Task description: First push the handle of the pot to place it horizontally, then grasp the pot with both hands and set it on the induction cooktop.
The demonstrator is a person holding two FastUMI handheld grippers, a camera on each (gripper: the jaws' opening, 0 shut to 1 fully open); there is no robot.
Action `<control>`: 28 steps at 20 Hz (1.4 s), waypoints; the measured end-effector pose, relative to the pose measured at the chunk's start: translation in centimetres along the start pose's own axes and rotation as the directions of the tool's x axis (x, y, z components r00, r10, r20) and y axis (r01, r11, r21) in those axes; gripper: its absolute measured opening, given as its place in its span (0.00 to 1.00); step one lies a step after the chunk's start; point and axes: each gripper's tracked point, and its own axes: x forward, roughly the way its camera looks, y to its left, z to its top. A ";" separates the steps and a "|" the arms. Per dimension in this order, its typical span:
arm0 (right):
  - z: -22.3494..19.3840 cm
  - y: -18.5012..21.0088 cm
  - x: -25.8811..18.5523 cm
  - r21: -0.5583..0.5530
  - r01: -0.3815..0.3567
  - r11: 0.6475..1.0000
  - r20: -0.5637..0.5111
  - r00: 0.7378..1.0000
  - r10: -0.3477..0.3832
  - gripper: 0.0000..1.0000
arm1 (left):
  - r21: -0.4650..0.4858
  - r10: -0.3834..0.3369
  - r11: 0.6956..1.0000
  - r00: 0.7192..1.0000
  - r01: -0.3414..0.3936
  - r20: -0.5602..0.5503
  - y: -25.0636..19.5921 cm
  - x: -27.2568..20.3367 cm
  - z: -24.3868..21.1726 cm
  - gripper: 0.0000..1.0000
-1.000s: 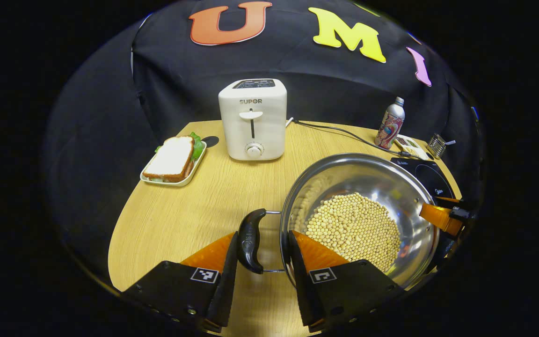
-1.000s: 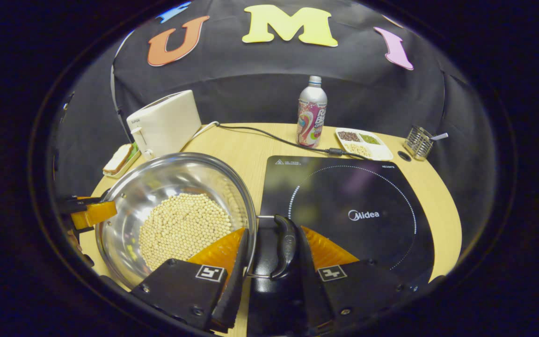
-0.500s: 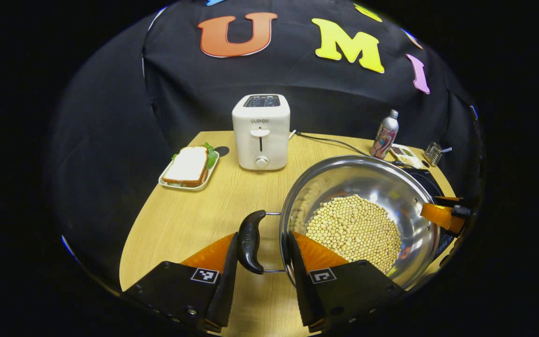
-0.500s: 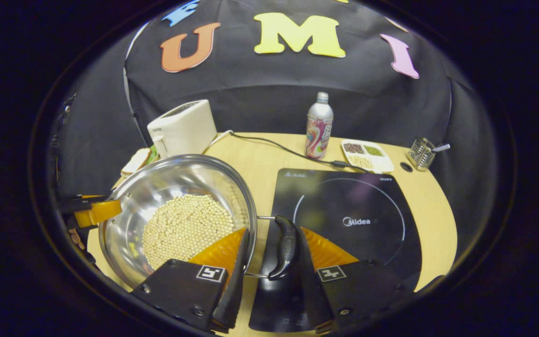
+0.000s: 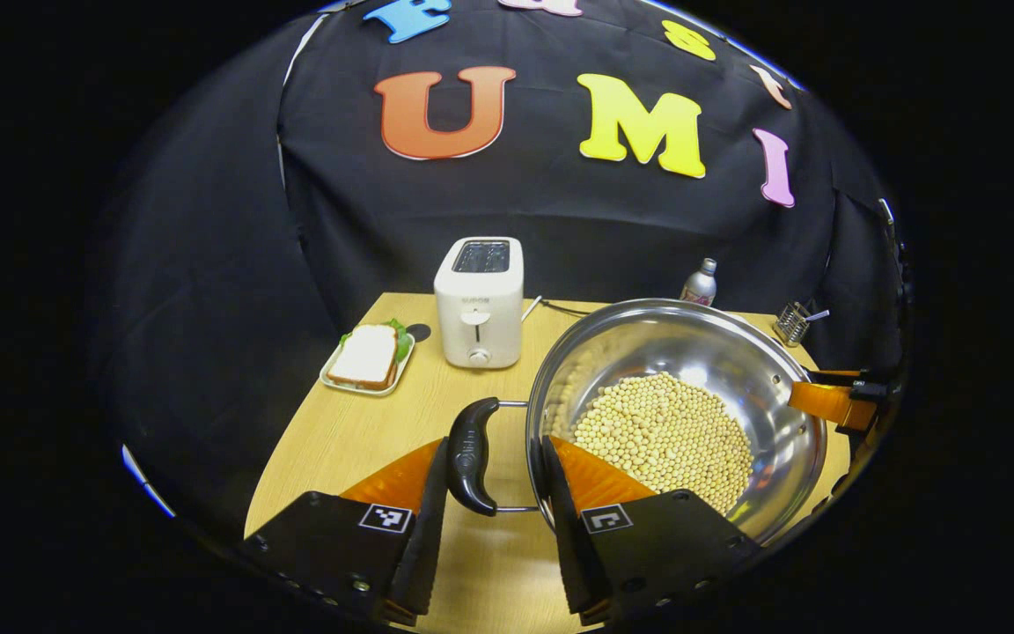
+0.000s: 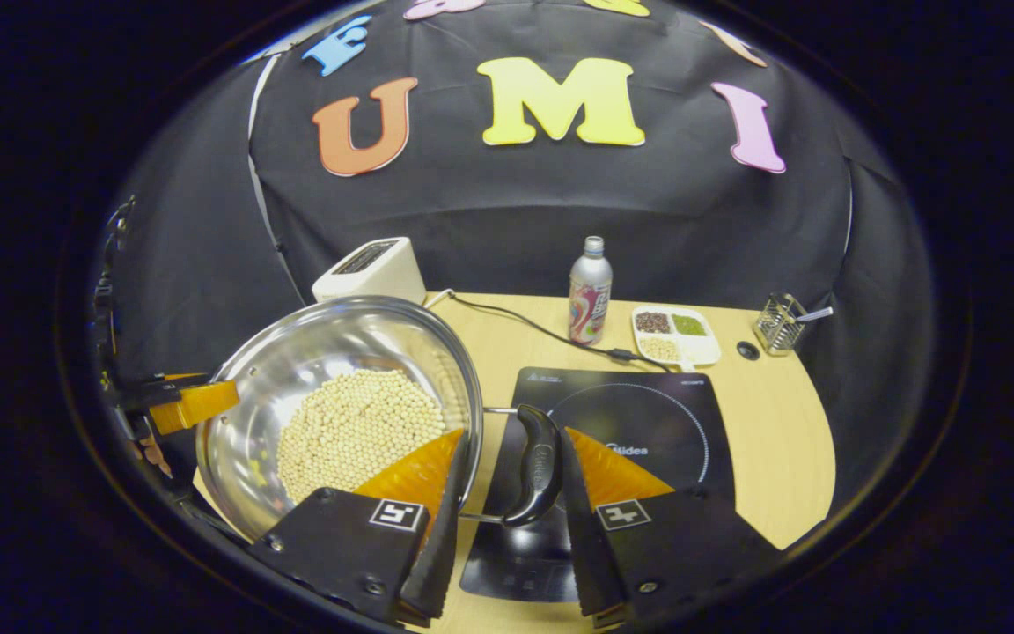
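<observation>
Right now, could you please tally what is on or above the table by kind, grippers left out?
Cookware: 1, pot
Appliances: 2, toaster, induction cooktop
Food dishes: 2, sandwich plate, divided tray
Bottles: 1, bottle
Wire holders: 1, wire holder
Total: 7

Your pot (image 6: 340, 396) sits left of cooktop (image 6: 639, 423); toaster (image 6: 372, 269) behind pot; bottle (image 6: 589, 291), dish (image 6: 676, 335) behind cooktop.
</observation>
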 end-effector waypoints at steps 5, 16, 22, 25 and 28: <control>1.7 -5.7 -1.6 0.027 0.030 0.999 0.016 0.999 -0.031 0.55 | 0.035 -0.036 0.999 0.999 0.035 0.022 -5.3 0.3 2.2 0.55; 2.3 -16.4 -1.7 0.044 0.093 0.995 0.022 0.995 -0.094 0.57 | 0.052 -0.098 0.994 0.995 0.097 0.023 -15.3 3.4 3.0 0.55; 1.5 -20.8 -1.4 0.045 0.125 0.991 0.032 0.991 -0.126 0.55 | 0.059 -0.132 0.990 0.991 0.131 0.008 -19.6 5.3 2.4 0.55; 1.1 -22.3 -0.4 0.051 0.126 0.991 0.022 0.992 -0.128 0.55 | 0.058 -0.131 0.990 0.991 0.131 -0.003 -20.7 6.4 2.0 0.55; 0.6 -23.4 1.1 0.048 0.132 0.990 0.017 0.991 -0.133 0.55 | 0.056 -0.124 0.991 0.992 0.125 -0.022 -21.5 7.8 1.2 0.55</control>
